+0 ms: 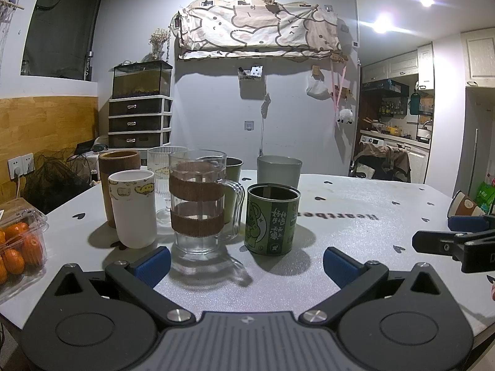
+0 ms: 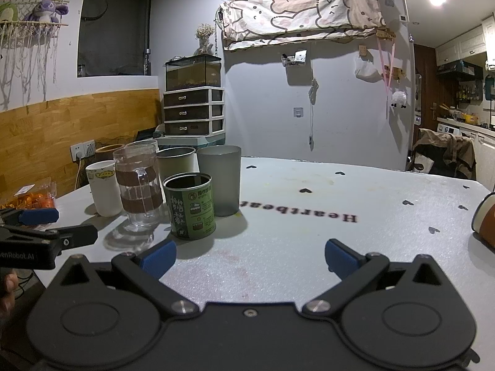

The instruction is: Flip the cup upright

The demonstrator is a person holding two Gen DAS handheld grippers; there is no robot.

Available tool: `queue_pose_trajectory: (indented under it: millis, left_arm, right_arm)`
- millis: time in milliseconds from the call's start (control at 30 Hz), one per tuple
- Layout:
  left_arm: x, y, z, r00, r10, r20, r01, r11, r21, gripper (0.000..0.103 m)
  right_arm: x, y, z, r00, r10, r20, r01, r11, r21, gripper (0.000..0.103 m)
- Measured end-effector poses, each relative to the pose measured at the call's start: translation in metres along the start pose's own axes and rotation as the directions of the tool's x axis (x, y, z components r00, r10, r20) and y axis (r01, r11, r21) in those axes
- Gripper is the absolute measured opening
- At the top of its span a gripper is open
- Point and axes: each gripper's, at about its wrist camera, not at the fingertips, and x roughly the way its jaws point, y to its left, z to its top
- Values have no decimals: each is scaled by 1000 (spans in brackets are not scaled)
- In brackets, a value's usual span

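A brown and white paper cup (image 2: 486, 219) lies on its side at the table's right edge; it also shows in the left wrist view (image 1: 464, 204), just beyond the right gripper's fingers (image 1: 439, 241). My left gripper (image 1: 247, 262) is open and empty, low over the table in front of a glass mug (image 1: 198, 202) and a green tin (image 1: 272, 219). My right gripper (image 2: 251, 255) is open and empty over the bare middle of the table, with the lying cup off to its right.
Several upright cups stand in a cluster at the left: a white cup (image 1: 132, 208), a brown tube (image 1: 119, 167), a ribbed glass (image 1: 165, 167), a grey tumbler (image 2: 220, 180). A plastic box of oranges (image 1: 18, 244) sits at the table's left edge. The white table (image 2: 309, 232) carries a "Heartbeat" print.
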Motion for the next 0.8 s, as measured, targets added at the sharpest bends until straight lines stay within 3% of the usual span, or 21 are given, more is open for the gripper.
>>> queue_pose_trajectory:
  millis: [800]
  left_arm:
    - [0,1,-1,1000,3,-3,-3,1000,-5,103]
  right_arm:
    - [0,0,1,1000,0,0,0,1000,-2,103]
